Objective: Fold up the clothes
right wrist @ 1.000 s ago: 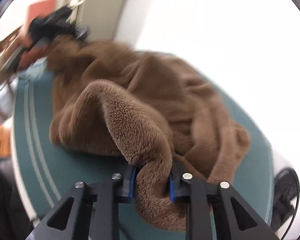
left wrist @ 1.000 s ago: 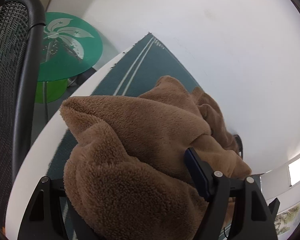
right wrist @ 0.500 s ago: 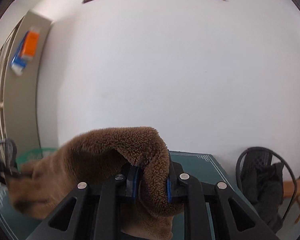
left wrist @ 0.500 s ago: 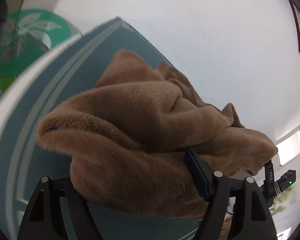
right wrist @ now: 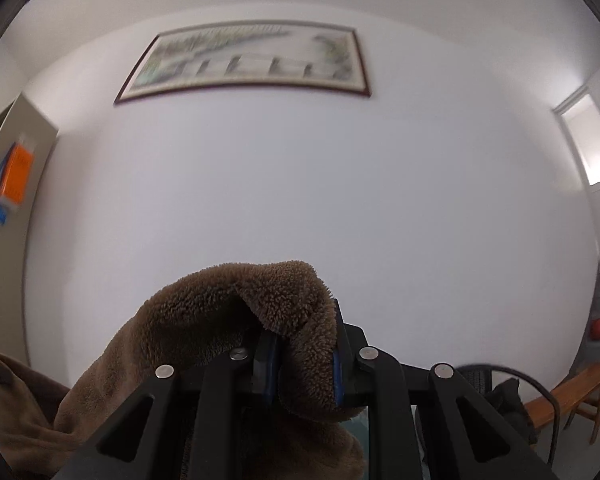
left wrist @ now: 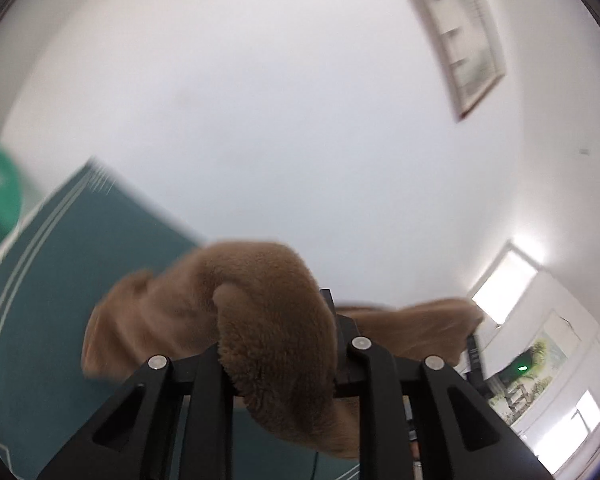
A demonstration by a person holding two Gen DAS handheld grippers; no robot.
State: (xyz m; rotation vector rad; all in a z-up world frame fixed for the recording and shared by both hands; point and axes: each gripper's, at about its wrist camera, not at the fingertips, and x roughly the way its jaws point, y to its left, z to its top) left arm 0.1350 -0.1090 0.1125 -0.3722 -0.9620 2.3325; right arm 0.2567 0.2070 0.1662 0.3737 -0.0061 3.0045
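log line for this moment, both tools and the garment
left tool: closing on brown fleece garment | right tool: shut on garment | garment: raised over green mat

Framed picture on white wall; wooden bench.

The brown fleece garment covers the fingertips of the closing left gripper, so where the pads meet the pile cannot be seen, and its far end trails off blurred to the right behind the gripper frame. In the right wrist view the same garment drapes over the right gripper, hiding most of the blue pads, and its lower folds are cut off by the bottom and left edges. The framed picture is too smeared to read, the green table cover is blurred at its far corner and cropped at the left and bottom, and the orange and blue item on the cabinet is too blurred to identify.
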